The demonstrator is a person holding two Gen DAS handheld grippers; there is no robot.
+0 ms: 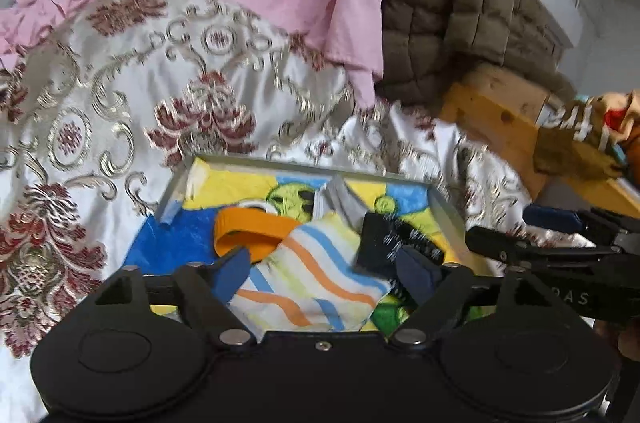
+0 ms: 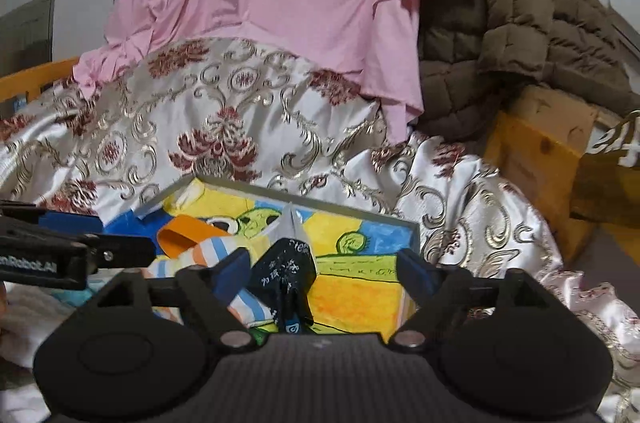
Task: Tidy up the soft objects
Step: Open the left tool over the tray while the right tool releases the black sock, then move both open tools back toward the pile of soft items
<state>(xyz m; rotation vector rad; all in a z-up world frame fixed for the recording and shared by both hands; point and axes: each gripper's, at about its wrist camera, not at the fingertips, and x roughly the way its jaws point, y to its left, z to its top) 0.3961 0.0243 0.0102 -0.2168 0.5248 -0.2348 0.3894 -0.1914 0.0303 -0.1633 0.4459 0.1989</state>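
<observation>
Both claws stand released over the cartoon-printed box (image 1: 444,207) on the brocade bedspread (image 1: 120,95): left gripper (image 1: 326,275) above the striped sock (image 1: 312,275), right gripper (image 2: 324,275) above the black sock (image 2: 286,271). Best practice: lift clear without snagging cloth, leaving socks flat inside the rim.

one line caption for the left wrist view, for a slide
Open left gripper above a striped sock in a cartoon-printed box.

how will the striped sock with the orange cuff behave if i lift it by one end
The striped sock will probably droop and fold, since it already lies crumpled in the box. It looks thin, so likely very light. Its knit surface should grip the fingers rather than slip.
</observation>
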